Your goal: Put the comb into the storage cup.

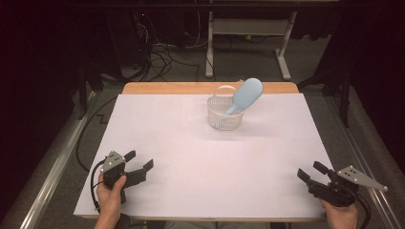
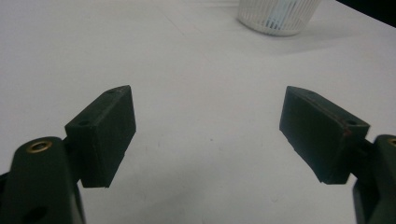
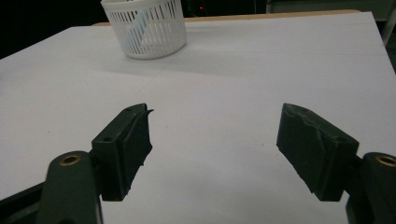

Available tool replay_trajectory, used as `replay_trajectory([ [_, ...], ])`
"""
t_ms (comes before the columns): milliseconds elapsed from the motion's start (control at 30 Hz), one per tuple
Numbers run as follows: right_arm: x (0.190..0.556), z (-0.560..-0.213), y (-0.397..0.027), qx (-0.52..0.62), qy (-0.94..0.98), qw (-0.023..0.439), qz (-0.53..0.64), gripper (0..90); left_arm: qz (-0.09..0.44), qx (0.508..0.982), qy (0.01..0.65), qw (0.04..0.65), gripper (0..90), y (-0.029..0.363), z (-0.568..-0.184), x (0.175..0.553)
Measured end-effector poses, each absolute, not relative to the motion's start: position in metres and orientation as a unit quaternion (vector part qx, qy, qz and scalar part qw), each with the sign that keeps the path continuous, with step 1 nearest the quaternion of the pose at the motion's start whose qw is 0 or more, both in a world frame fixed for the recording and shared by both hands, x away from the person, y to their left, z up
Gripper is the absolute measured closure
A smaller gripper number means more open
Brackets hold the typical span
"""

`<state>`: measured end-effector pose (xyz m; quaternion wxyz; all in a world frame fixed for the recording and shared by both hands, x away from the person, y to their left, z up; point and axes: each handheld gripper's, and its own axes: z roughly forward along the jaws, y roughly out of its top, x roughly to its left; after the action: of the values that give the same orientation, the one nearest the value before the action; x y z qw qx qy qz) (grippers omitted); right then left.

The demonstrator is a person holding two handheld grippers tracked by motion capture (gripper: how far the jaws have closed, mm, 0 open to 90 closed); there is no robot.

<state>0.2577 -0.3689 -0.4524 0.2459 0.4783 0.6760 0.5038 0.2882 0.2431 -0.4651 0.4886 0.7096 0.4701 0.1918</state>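
My left gripper (image 1: 141,161) sits at the near left corner of the desk (image 1: 191,157), its fingers (image 2: 105,133) spread wide with nothing between them. My right gripper (image 1: 313,171) rests at the near right corner, its fingers (image 3: 126,144) also apart and bare. The pads are blocky black rubber; the right ones look chipped and ragged along their edges, so I would trust their flat faces more than their tips.

Beyond both grippers the desk runs out as a smooth, matte white sheet over a wooden top whose far edge shows as a tan strip. Well away, toward the far middle, stands the basket (image 1: 224,114): small, round, white plastic, with thin upright slats and a hoop handle. A pale blue spoon (image 1: 246,95) stands in it, handle down and broad oval head leaning out over the rim to the right.

The work seems to be at rest, with the spoon lodged in the basket. If I go for it, I would approach from the right, pinch the flat head across its thin faces, and steady the light basket with my left so it does not tip or slide.
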Motion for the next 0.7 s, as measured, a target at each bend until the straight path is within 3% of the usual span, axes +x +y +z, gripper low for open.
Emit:
replay_trajectory([
  [700, 0.2556, -0.4539, -0.3662, 0.468, 0.677, 0.237, 0.517, 26.8, 0.187, 0.706, 0.482, 0.484, 19.1, 0.2508, -0.4710, 0.2840],
])
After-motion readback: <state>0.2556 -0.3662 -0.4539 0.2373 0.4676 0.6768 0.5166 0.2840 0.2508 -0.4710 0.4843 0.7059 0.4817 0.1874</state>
